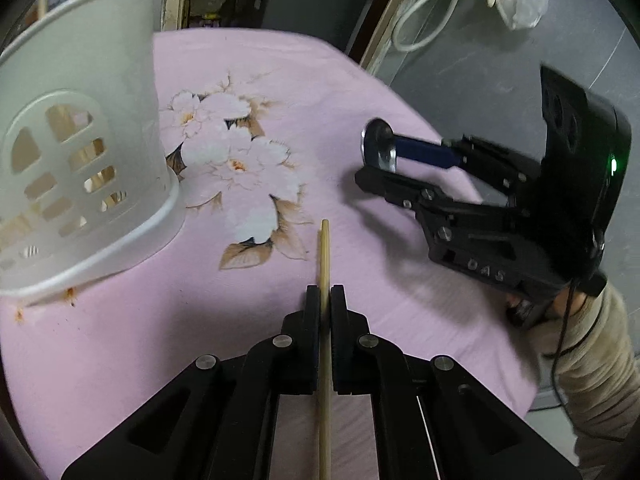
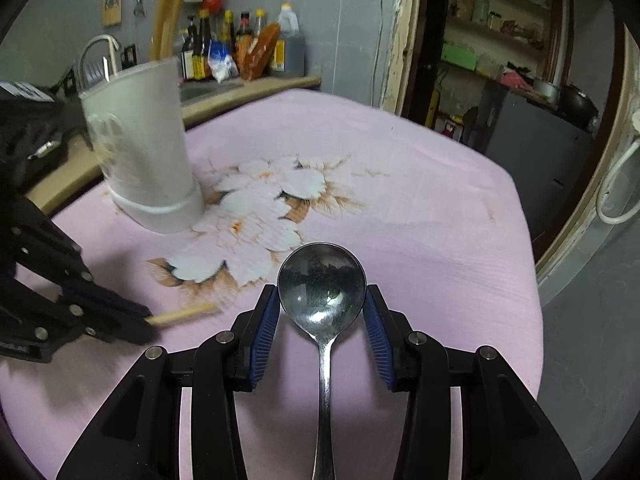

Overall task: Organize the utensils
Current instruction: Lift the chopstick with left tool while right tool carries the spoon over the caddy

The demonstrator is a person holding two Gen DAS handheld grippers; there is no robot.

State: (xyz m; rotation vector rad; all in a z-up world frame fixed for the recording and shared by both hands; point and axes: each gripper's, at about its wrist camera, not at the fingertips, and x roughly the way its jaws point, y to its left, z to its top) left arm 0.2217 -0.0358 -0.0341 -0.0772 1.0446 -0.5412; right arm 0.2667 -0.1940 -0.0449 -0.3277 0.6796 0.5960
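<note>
My left gripper (image 1: 325,290) is shut on a wooden chopstick (image 1: 324,252) that sticks out forward over the pink flowered cloth (image 1: 240,80). The white perforated utensil holder (image 1: 80,140) stands at the far left, with wooden sticks showing through its holes. My right gripper (image 2: 322,300) is shut on the bowl of a metal spoon (image 2: 322,284), whose handle runs back between the fingers. In the left wrist view the right gripper (image 1: 378,160) is at the right with the spoon (image 1: 378,144). In the right wrist view the holder (image 2: 140,140) stands at the far left and the chopstick tip (image 2: 184,314) pokes out of the left gripper.
A counter (image 2: 240,92) with sauce bottles (image 2: 240,48) and a faucet lies behind the table. A doorway with shelves (image 2: 500,40) opens at the back right. The table edge drops off on the right to a grey floor (image 2: 592,320). A white cable (image 1: 424,20) hangs on the wall.
</note>
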